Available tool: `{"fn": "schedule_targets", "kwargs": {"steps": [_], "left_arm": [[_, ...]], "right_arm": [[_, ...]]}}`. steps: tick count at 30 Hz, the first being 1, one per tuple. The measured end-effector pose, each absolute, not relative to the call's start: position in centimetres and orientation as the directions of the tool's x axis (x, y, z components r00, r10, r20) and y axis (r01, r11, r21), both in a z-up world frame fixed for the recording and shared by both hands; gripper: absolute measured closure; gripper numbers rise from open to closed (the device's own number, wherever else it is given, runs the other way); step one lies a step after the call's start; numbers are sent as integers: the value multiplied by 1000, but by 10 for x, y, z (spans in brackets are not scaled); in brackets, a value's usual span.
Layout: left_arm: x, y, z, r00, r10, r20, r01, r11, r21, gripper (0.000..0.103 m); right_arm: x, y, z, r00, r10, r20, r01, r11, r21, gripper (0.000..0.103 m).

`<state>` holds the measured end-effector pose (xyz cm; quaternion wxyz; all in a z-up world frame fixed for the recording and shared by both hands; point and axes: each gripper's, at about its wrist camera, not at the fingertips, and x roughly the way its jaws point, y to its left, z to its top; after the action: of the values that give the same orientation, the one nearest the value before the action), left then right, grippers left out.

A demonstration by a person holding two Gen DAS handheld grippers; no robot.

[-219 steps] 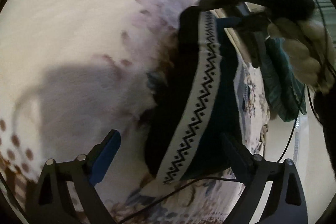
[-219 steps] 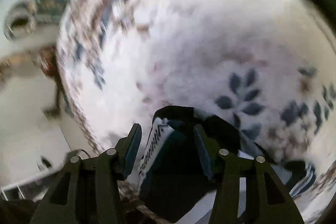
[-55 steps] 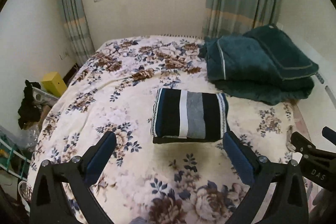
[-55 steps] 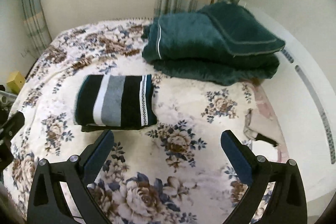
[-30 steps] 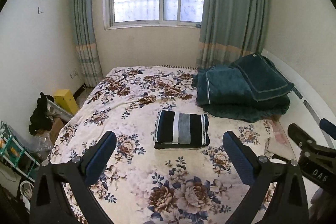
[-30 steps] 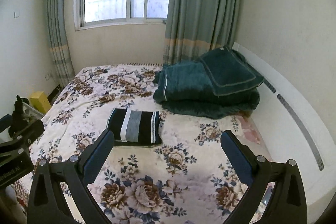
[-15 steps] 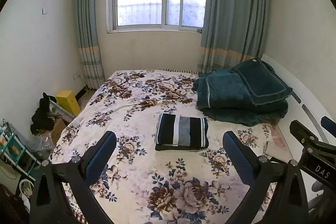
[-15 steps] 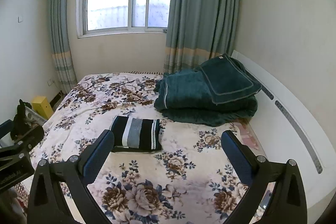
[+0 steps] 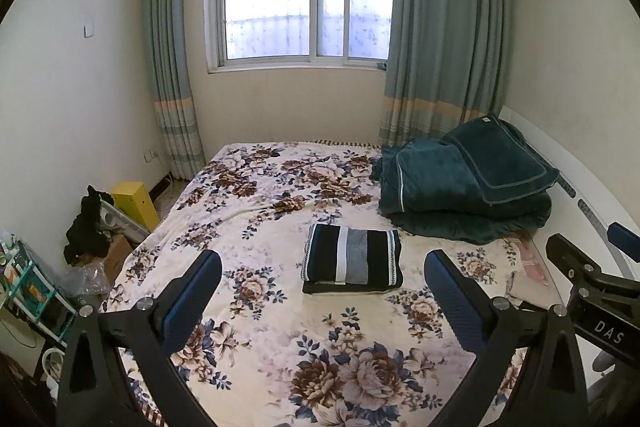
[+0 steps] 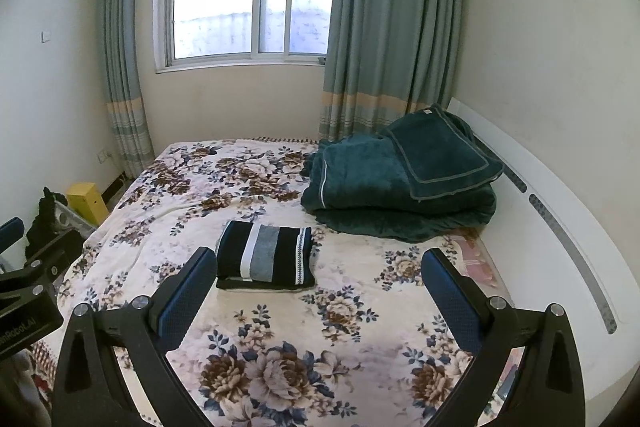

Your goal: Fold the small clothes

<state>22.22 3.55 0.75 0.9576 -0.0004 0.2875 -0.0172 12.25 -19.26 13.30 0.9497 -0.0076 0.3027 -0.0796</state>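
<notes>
A: Left gripper is spread wide with nothing between the blue pads, and we've got the right gripper just the same: released, empty. Both are held high, looking down the length of the bed.

B: Confirmed. Over the last couple of seconds we backed both off. The view went from a close look at the garment to most of the room. Seven seconds back the right one was clamped on the cloth, mid-fold.

A: Where's the piece now?

B: The black knit garment with white and grey stripes and a zigzag trim sits as a compact rectangle on the cream floral bedspread, about mid-bed. From the right wrist view it's, just past the left finger. A dark lower layer pokes out along the near edge, so the stack isn't perfectly flush.

A: Anything near it?

B: The folded dark-teal plush blanket pile lies beyond it to the right, close but apart. We see no contact.

A: So status?

B: We'd call this item done. It's folded, set down and let go, and both tools are well clear. It hasn't shifted position across the last frames, only shrunk in view as we pulled away.

A: Next?

B: We see no other small clothes on the bedspread. There's a dark heap by the yellow box on the floor at left, but we can't tell if it's laundry.
</notes>
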Motion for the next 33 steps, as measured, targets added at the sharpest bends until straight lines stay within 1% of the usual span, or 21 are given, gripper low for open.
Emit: {"fn": "schedule_targets", "kwargs": {"steps": [22, 33], "left_arm": [[217, 37, 22, 843, -33, -537, 33, 999, -9, 0], [216, 36, 20, 843, -33, -536, 32, 999, -10, 0]], "right_arm": [[106, -198, 132, 810, -153, -566, 156, 987, -45, 0], [103, -199, 132, 812, -151, -564, 156, 987, -40, 0]]}}
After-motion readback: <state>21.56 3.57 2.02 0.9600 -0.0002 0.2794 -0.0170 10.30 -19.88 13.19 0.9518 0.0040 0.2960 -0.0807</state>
